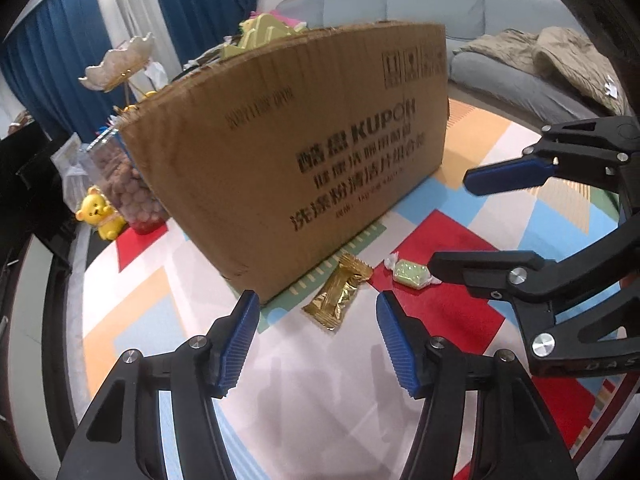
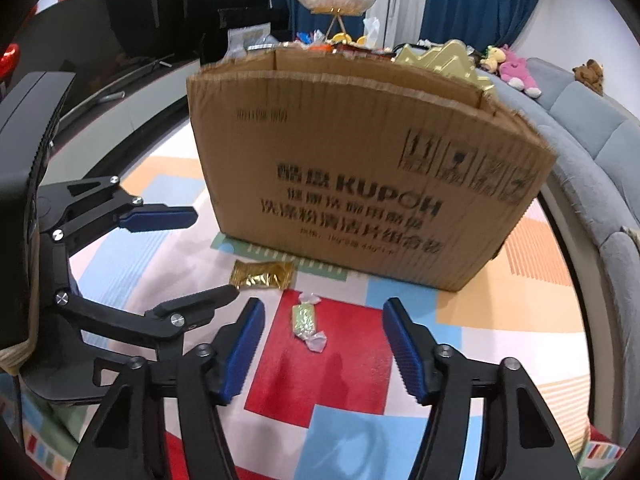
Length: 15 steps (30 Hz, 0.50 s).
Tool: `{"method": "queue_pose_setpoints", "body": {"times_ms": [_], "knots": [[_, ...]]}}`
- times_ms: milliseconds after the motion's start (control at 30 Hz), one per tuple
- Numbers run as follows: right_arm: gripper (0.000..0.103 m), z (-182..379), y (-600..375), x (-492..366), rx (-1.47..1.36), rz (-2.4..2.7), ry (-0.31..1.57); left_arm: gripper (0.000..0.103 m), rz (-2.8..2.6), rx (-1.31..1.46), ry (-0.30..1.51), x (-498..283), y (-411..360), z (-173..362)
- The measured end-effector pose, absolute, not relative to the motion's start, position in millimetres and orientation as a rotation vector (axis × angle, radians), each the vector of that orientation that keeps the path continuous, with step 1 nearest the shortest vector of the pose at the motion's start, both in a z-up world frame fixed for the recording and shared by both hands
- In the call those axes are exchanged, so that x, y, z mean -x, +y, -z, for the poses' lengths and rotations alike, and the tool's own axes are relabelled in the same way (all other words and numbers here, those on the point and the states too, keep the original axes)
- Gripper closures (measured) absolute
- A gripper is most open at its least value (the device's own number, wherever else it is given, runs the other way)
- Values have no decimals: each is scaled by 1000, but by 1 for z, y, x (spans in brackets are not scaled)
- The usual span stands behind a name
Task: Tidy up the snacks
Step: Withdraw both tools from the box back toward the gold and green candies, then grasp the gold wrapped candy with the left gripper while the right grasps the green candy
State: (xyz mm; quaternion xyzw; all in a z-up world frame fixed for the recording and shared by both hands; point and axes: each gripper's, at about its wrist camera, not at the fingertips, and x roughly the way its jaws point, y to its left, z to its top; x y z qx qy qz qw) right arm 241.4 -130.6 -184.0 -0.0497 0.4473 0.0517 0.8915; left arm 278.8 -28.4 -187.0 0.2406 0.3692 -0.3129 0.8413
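The left gripper [image 1: 314,338] has its blue fingers [image 1: 236,340] spread apart with nothing between them, poised over the gold snack packet [image 1: 336,294], which lies flat on the patterned play mat [image 1: 180,320] just in front of the cardboard box [image 1: 288,160]. The right gripper [image 2: 324,344] is likewise released, its fingers [image 2: 244,350] straddling, from above, a green candy in a clear twisted wrapper [image 2: 307,320] on a red patch of the mat; no pad touches it. Each view catches the other gripper from the side: in the left wrist view the right one [image 1: 452,224] reaches in from the right edge with its lower finger tip just beside the candy [image 1: 408,274], while the right wrist view shows the left one [image 2: 216,252] close to the gold packet [image 2: 262,275]. Only the left wrist view shows a yellow bear figurine [image 1: 98,212] and a jar of brown snacks [image 1: 128,188] to the box's left, plus a jacket [image 1: 560,56] on the grey sofa [image 1: 420,8]. Only the right wrist view looks into the box's open top [image 2: 376,76] and shows a black cabinet [image 2: 132,24] and plush toys [image 2: 516,68].
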Motion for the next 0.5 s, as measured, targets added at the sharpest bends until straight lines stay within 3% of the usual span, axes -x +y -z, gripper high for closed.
{"method": "queue_pose_setpoints", "body": {"times_ms": [333, 500], "knots": [[60, 214, -133, -254, 78, -135, 993, 53, 724, -515, 802, -295, -36, 211], [60, 224, -130, -257, 67, -150, 1004, 53, 749, -525, 800, -299, -40, 218]]}}
